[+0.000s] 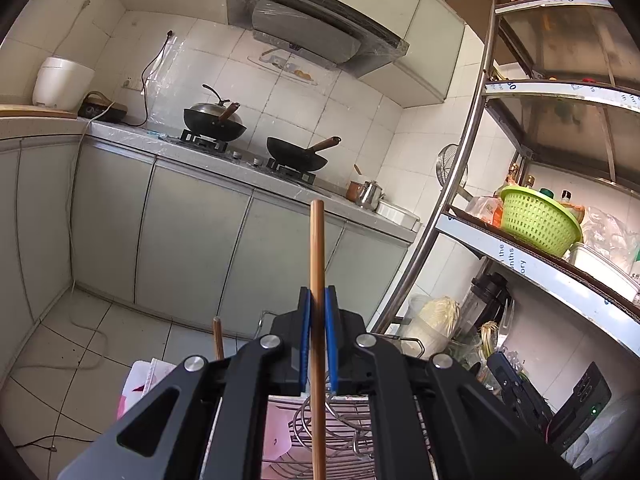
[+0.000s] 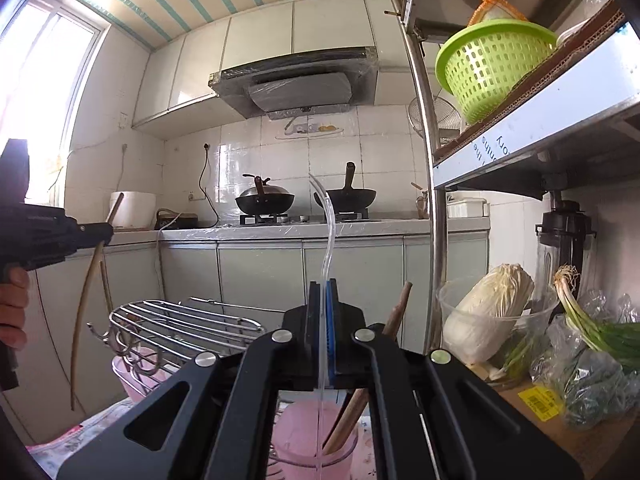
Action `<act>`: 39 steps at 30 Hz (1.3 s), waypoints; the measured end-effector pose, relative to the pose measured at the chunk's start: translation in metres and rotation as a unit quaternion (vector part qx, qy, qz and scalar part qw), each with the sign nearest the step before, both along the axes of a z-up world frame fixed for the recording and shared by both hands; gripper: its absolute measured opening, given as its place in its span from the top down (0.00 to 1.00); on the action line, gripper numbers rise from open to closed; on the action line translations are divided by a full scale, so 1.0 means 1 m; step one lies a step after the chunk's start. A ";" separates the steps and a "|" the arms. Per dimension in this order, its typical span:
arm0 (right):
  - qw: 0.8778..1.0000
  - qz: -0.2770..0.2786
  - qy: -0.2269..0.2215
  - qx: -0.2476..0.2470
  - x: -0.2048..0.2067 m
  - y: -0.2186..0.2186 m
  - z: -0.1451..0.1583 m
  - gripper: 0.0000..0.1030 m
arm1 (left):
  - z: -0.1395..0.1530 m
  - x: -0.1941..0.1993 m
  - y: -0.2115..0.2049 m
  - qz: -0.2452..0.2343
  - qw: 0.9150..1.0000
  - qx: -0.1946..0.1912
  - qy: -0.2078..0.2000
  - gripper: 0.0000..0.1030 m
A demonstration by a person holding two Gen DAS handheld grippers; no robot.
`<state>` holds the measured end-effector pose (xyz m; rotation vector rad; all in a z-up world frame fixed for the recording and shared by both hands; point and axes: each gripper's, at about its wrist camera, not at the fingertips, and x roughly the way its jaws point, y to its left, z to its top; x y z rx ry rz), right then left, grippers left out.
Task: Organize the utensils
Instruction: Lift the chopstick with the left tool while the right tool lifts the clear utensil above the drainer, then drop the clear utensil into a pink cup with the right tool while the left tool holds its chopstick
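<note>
Left tool [image 1: 319, 300] clamped on upright wooden chopstick [image 1: 317, 248], right tool [image 2: 321, 300] clenched on clear straw [image 2: 330, 236] above pink cup [image 2: 308, 436]: risk of tipping cup through off-centre lowering

The left tongs [image 1: 318, 308] are matt black plastic with blue rubbery pads, nipping a smooth wooden chopstick [image 1: 317, 248]. The right tongs [image 2: 323, 300] pinch a clear, glossy plastic straw [image 2: 329, 236]. The wire rack [image 2: 180, 320] is shiny metal; the cup [image 2: 296, 436] translucent pink plastic.
</note>
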<state>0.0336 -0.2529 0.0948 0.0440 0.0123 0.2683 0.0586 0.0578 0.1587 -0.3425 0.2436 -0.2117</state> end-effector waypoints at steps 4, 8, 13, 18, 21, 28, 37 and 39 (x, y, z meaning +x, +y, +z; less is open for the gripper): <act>1.000 -0.010 -0.002 -0.019 0.019 -0.005 0.000 0.97 | -0.001 0.004 -0.001 0.000 1.000 -0.004 0.005 0.94; 1.000 -0.011 0.008 -0.015 0.035 -0.009 -0.002 0.97 | -0.002 0.008 -0.003 0.002 1.000 -0.006 0.010 0.94; 1.000 0.006 0.003 0.024 0.036 -0.012 0.006 0.97 | 0.000 0.007 -0.003 0.004 1.000 -0.007 0.006 0.94; 0.999 0.012 -0.002 0.047 0.040 -0.009 0.006 0.97 | 0.002 0.003 -0.002 0.003 1.000 -0.008 0.000 0.94; 0.998 0.018 -0.001 0.059 0.044 -0.007 0.001 0.97 | 0.001 0.003 -0.001 0.006 1.000 -0.009 0.001 0.94; 0.997 0.027 0.007 0.069 0.047 -0.001 -0.009 0.97 | -0.002 0.007 0.002 0.010 1.000 -0.013 0.009 0.94; 0.995 0.022 0.064 0.078 0.021 -0.002 -0.029 0.97 | 0.009 0.000 0.002 0.041 0.999 0.010 -0.035 0.94; 0.993 0.022 0.078 0.085 0.015 -0.003 -0.035 0.97 | 0.012 0.000 0.001 0.057 0.996 0.023 -0.058 0.94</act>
